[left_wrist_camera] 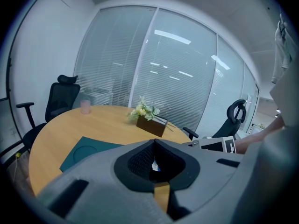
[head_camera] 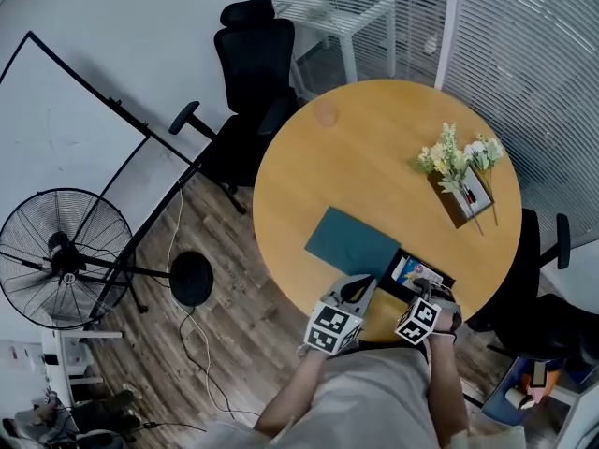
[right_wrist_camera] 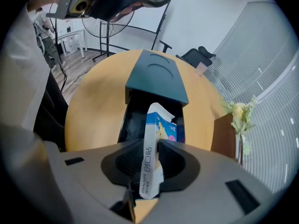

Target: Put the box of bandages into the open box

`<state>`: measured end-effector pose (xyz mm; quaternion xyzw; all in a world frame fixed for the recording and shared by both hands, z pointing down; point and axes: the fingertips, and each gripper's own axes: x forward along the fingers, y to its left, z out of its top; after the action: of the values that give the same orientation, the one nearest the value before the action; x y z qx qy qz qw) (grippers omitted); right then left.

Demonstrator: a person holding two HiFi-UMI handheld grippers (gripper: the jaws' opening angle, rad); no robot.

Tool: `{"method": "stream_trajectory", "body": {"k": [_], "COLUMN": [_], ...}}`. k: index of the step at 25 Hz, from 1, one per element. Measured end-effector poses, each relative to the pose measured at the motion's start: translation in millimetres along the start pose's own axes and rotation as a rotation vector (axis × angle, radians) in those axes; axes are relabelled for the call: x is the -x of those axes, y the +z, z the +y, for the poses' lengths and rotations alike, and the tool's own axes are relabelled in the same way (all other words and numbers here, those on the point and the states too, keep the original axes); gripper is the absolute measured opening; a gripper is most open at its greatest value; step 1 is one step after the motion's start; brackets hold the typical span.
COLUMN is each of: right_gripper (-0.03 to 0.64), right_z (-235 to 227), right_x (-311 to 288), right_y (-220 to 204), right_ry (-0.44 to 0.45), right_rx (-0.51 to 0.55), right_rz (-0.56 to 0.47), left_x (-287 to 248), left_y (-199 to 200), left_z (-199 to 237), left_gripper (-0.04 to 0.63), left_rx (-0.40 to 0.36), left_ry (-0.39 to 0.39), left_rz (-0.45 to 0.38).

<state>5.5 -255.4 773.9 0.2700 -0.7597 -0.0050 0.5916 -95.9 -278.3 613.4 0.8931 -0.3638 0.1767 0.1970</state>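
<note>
Okay, right gripper [right_wrist_camera: 152, 143] clamps bandage box [right_wrist_camera: 161, 125] (blue-white, side reads 创口贴) above open box [right_wrist_camera: 130, 121]; left gripper [left_wrist_camera: 154, 143] closed.

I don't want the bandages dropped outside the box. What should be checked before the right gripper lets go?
1. Box of bandages between the right gripper jaws, pads against both sides: ok.
2. Its far end is over the opening of the open box: ok.
3. Teal lid is off the opening, lying at the far end: ok.
4. Box of bandages resting on the open box's floor: cannot tell.
5. Left gripper has its jaws together and holds nothing: ok.
</note>
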Motion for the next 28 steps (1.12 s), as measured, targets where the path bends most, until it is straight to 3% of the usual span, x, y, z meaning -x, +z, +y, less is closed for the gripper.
{"method": "stream_trajectory", "body": {"k": [12,28], "right_gripper": [0.104,0.15], "right_z": [6,-1], "right_x": [-9,-15], "right_y": [-4,-5], "right_ry": [0.053,0.102], "right_rx": [-0.012,-0.114], "right_rz": [0.011,0.002], "left_x": [4,18], "left_y": [8,15], "left_z": [0,-3], "left_gripper": [0.009,0.009], "left_rx": [-0.008,-0.002], "left_ry": [0.012,0.045], "left_rz": [-0.017,-0.056]}}
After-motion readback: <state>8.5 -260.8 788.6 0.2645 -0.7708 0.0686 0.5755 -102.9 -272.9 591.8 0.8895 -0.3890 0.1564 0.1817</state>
